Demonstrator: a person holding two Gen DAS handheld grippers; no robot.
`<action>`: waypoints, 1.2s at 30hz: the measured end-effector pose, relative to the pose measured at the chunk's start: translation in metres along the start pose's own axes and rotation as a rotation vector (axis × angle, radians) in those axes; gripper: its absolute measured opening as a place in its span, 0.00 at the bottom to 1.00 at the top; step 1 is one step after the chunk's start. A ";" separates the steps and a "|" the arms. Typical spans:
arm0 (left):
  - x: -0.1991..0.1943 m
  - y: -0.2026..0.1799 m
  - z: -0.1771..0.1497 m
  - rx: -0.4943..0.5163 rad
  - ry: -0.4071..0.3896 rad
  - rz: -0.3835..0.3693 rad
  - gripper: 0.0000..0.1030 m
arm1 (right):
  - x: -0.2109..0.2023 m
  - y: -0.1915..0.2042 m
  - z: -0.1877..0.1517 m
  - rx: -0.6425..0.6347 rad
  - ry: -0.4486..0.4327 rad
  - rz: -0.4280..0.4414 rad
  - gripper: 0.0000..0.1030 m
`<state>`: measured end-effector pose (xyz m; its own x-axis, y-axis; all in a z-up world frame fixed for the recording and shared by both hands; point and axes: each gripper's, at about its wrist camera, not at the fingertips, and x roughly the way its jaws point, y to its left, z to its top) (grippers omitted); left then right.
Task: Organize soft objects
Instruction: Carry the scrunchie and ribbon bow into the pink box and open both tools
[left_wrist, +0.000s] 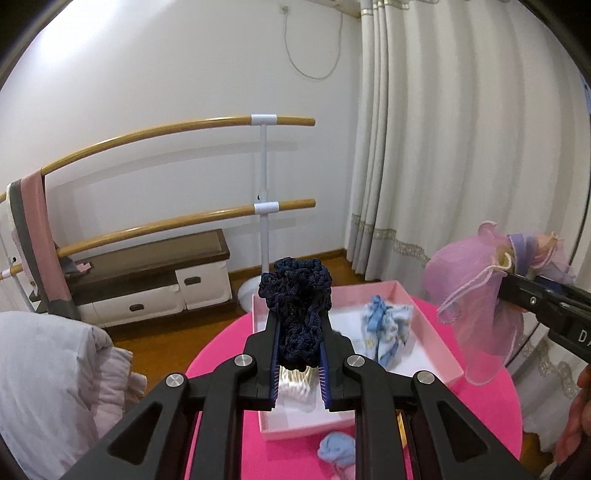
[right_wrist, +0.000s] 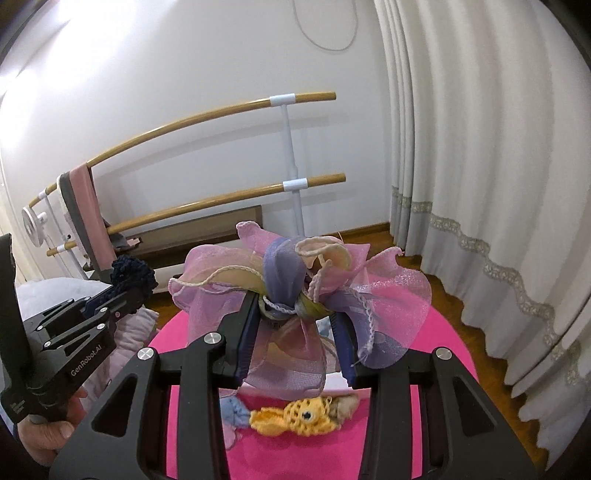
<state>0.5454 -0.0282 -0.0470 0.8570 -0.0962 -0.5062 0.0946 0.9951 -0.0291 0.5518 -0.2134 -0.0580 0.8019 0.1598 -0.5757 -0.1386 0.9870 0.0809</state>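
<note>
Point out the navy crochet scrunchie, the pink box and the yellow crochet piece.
navy crochet scrunchie (left_wrist: 295, 291), left wrist view, upper bunched part.
pink box (left_wrist: 428, 325), left wrist view, right wall.
yellow crochet piece (right_wrist: 295, 415), right wrist view, its middle.

Navy crocheted scrunchie (left_wrist: 295, 295), sheer organza scrunchie (right_wrist: 295, 291)

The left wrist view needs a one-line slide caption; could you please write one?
Left gripper shut on a navy crocheted scrunchie above the pink box; right gripper holds a pink organza scrunchie.
</note>
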 end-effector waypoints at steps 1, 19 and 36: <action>0.002 -0.001 0.004 0.000 -0.003 0.000 0.13 | 0.002 0.000 0.002 -0.002 0.001 -0.002 0.34; 0.091 -0.006 0.051 -0.024 0.013 0.005 0.13 | 0.057 -0.025 0.023 0.009 0.068 -0.026 0.34; 0.203 -0.001 0.053 -0.043 0.152 -0.027 0.14 | 0.115 -0.039 0.013 0.038 0.177 -0.036 0.35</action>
<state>0.7463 -0.0501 -0.1046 0.7675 -0.1219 -0.6293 0.0925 0.9925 -0.0795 0.6565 -0.2333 -0.1167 0.6909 0.1223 -0.7125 -0.0867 0.9925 0.0863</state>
